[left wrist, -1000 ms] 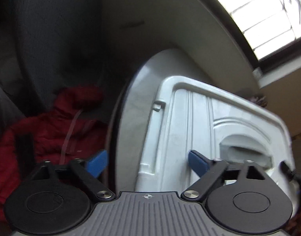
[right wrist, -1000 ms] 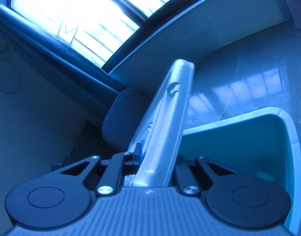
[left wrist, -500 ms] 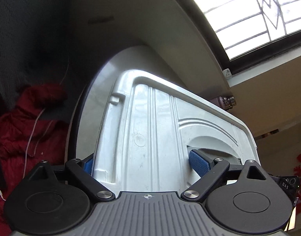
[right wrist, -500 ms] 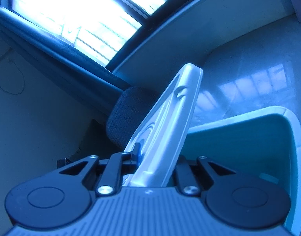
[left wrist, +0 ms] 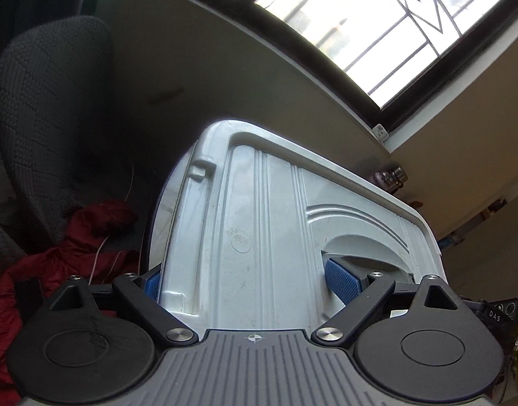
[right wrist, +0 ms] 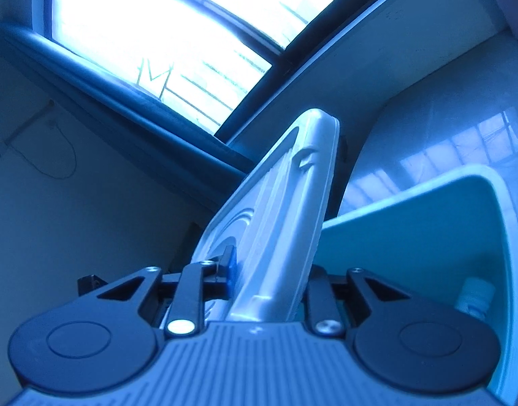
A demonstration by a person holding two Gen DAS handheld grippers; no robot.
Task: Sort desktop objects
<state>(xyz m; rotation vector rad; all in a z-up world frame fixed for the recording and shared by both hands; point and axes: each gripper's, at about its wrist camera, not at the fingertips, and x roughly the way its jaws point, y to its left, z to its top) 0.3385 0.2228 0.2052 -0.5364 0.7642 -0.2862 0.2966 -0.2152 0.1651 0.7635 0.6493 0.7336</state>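
The lid (left wrist: 259, 233) is pinched on edge in the right tongs (right wrist: 269, 277), above the bin (right wrist: 462, 233). The left tongs (left wrist: 248, 279) straddle it, spread wide. It could be levered loose if tilted further.

Lived-in home room: barred window (left wrist: 377, 27) across top of frame, dark mesh office chair (left wrist: 45, 118) at left, red jacket (left wrist: 55, 264) crumpled lower left, wall socket (left wrist: 380, 131) by sill.
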